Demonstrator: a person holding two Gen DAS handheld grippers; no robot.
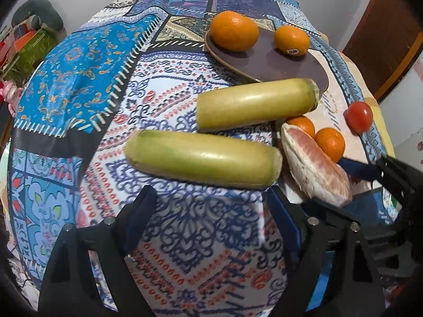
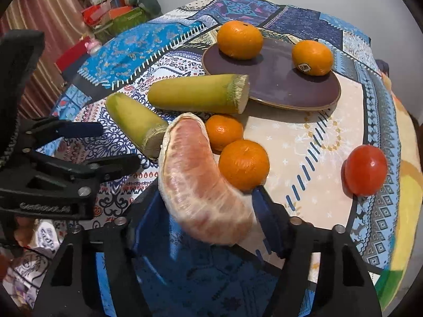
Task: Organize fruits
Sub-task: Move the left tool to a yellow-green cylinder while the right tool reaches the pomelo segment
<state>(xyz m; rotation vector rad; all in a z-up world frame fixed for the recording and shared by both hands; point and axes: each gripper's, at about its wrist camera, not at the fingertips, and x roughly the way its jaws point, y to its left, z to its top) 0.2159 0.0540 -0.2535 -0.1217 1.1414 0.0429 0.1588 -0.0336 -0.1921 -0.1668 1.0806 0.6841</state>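
A dark round plate (image 2: 277,84) holds two oranges, a large one (image 2: 240,40) and one with a sticker (image 2: 312,57). Two green-yellow cane pieces lie on the cloth: the near one (image 1: 202,158) just ahead of my open left gripper (image 1: 208,206), the far one (image 1: 255,104) beside the plate (image 1: 277,63). My right gripper (image 2: 201,211) has a peeled pomelo segment (image 2: 201,185) between its fingers. Two small tangerines (image 2: 243,165) (image 2: 224,131) sit against the segment. A red tomato (image 2: 366,169) lies to the right.
The round table wears a patterned blue patchwork cloth (image 1: 79,79). Boxes and clutter (image 2: 113,13) stand beyond its far left edge. A wooden door (image 1: 388,39) is at the right. The left gripper's body (image 2: 53,169) shows at the left of the right wrist view.
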